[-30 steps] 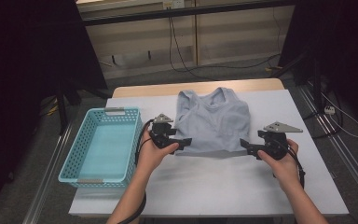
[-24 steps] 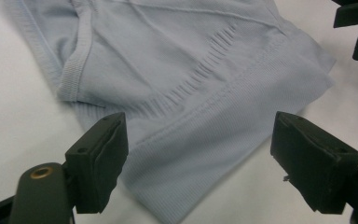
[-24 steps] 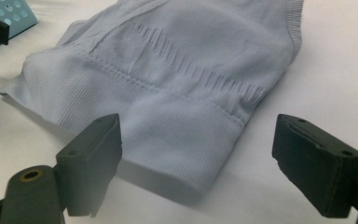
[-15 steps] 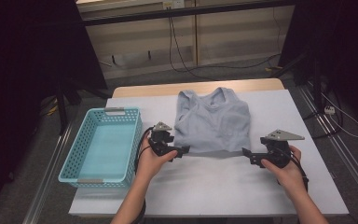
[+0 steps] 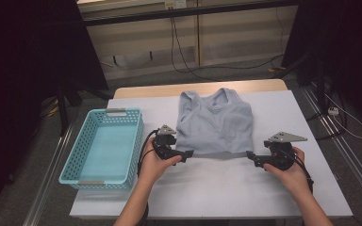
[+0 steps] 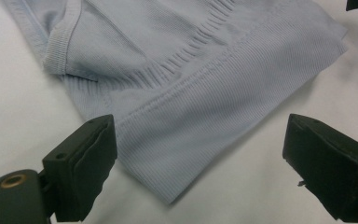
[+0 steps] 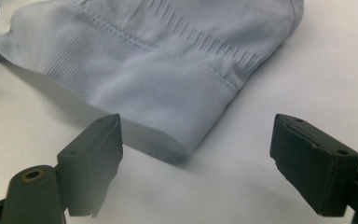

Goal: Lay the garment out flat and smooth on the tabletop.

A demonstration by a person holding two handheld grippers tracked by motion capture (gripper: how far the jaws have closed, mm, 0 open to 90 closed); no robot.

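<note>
A light blue ribbed tank top (image 5: pixel 215 123) lies flat on the white table (image 5: pixel 217 188), neck at the far side and hem toward me. My left gripper (image 5: pixel 188 153) points at the hem's left corner. In the left gripper view that corner of the tank top (image 6: pixel 205 93) lies between the wide-apart jaws of the left gripper (image 6: pixel 200 163), untouched by the pads; these jaws have just been opening. My right gripper (image 5: pixel 250 155) faces the hem's right corner. The right gripper (image 7: pixel 196 154) stands open with the corner of the tank top (image 7: pixel 168 70) just ahead, its jaws having closed slightly.
A turquoise plastic basket (image 5: pixel 139 141) with nothing in it stands at the table's left, close to my left hand. Bare white table lies between the hem and the near edge. Cables run along the floor behind the table.
Both hands have slid a little toward the near edge of the table. The tank top has stayed where it lay.
</note>
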